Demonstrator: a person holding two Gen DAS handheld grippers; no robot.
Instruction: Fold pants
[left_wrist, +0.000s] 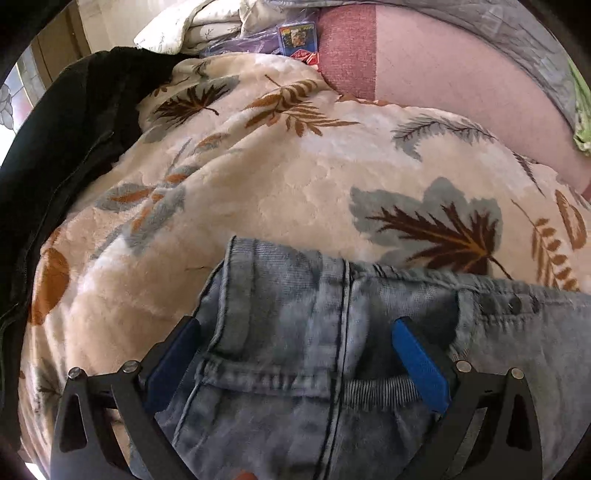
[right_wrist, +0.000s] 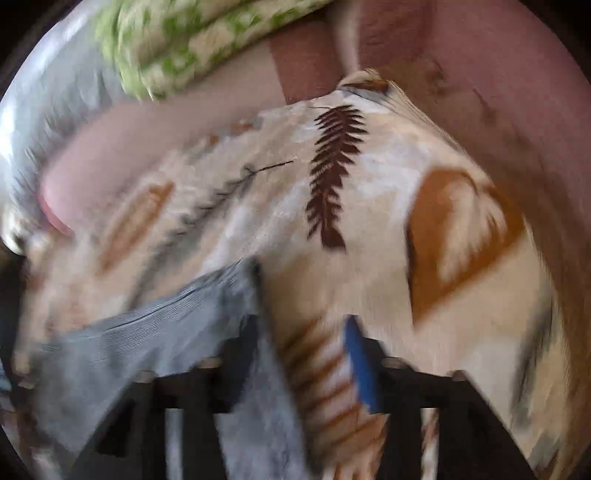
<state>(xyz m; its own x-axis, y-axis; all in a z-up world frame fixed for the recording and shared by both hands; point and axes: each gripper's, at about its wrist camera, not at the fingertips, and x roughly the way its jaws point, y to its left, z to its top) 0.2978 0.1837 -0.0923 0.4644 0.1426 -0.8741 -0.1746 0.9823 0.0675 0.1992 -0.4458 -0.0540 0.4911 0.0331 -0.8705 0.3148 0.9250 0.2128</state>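
Faded light-blue denim pants (left_wrist: 332, 350) bunched right under the left gripper (left_wrist: 295, 332), waistband between its blue pads (left_wrist: 417, 362), which stand wide apart, not pinching. Spread over a cream plush blanket with brown and grey leaves (left_wrist: 295, 192). Right gripper (right_wrist: 303, 343): blurry, jaws apart, denim edge (right_wrist: 147, 332) at the left finger, not clamped. Pink sheet (left_wrist: 443, 81) beyond.

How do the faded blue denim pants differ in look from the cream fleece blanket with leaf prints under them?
The faded blue denim pants are plain washed blue with dark stitched seams; the cream fleece blanket with leaf prints carries brown, orange and grey leaves. The pants are woven and flat; the blanket looks plush. The pants cover a small part; the blanket spreads far wider. Both are soft fabric.
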